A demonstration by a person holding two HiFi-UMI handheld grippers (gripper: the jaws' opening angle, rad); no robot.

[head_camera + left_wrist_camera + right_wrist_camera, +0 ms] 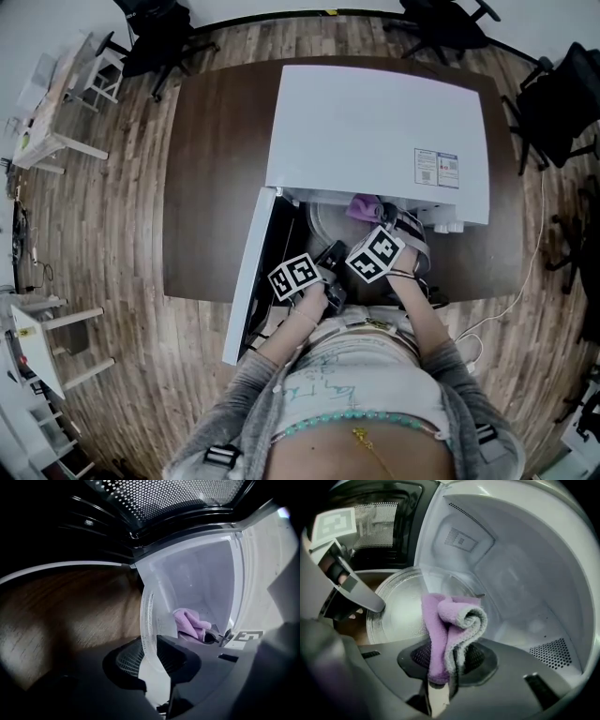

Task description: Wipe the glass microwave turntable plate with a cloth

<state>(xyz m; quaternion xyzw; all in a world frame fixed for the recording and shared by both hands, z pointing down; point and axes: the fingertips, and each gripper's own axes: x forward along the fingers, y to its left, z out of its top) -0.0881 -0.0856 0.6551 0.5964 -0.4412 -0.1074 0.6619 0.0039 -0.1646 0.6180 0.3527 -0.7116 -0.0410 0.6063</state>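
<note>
The glass turntable plate [401,609] is inside the microwave [375,131], toward its hinge side, with its rim pinched between the jaws of the left claw [151,660]. Nearer the microwave's middle, the right claw [443,666] is clamped on a folded purple cloth [450,625]. The cloth's bunched end rises above the jaws in front of the glass; whether it touches the plate cannot be told. The microwave's door [251,272] stands open, and the microwave rests on a dark wooden surface [211,187].
</note>
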